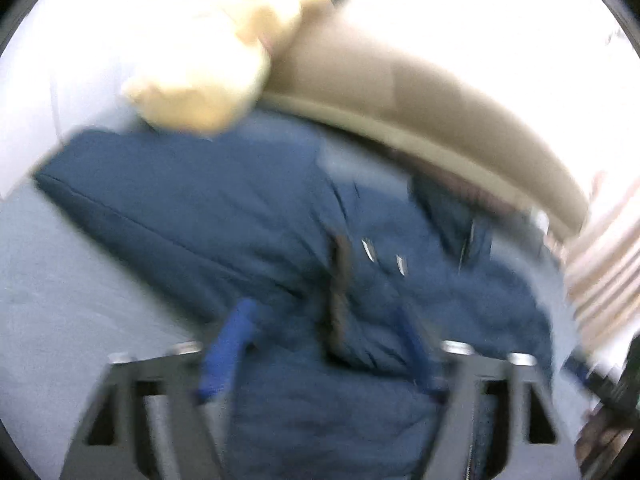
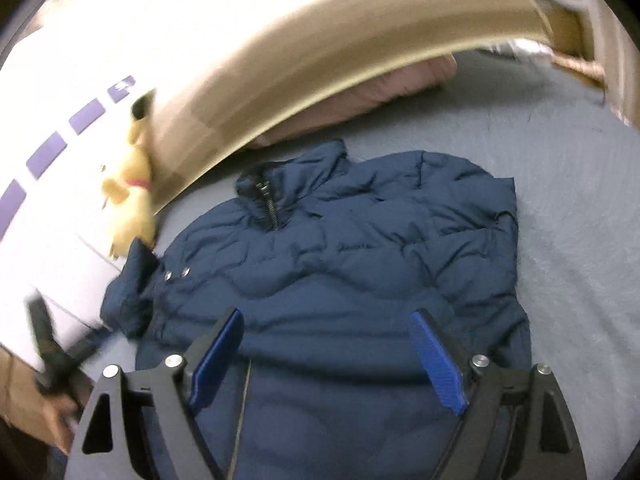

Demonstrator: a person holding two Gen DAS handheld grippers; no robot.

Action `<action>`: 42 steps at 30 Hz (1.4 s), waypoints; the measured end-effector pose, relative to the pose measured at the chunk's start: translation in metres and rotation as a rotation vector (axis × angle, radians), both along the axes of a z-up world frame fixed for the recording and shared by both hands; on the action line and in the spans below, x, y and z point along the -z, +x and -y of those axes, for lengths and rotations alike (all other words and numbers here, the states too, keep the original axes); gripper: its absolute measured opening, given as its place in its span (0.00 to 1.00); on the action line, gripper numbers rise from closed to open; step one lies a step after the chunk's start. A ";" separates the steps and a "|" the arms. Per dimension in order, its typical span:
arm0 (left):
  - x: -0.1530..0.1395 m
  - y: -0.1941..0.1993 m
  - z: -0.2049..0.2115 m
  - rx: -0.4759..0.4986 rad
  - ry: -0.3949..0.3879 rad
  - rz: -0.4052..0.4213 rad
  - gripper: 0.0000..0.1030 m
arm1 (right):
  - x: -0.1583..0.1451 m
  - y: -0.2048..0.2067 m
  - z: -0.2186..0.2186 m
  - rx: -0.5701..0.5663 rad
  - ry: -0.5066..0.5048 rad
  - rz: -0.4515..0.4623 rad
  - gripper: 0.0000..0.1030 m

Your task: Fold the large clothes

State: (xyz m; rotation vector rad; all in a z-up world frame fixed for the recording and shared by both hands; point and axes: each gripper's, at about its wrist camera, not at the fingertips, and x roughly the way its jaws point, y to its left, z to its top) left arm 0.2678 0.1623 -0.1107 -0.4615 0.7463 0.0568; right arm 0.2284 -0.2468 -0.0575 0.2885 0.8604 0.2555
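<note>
There are no words, numbers or signs to read anywhere here; both pictures are too blurry for that.

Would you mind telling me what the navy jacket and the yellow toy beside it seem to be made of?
The navy jacket looks like quilted, padded synthetic shell with a matte finish, judging by its puffy stitched panels and what look like a metal zip and snaps. The yellow toy looks like soft plush fabric, though blur leaves that uncertain.

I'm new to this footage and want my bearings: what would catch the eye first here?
A puffy navy jacket fills the middle, lying collar-up on a grey bed sheet. A yellow plush toy sits at its left against the tan headboard. In the foreground, the right tool hangs open above the jacket's lower part, gripping nothing.
</note>
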 end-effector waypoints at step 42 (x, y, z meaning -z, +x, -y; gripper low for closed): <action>-0.115 0.030 0.026 0.147 0.242 0.355 0.08 | 0.010 -0.080 0.011 0.030 -0.072 0.123 0.85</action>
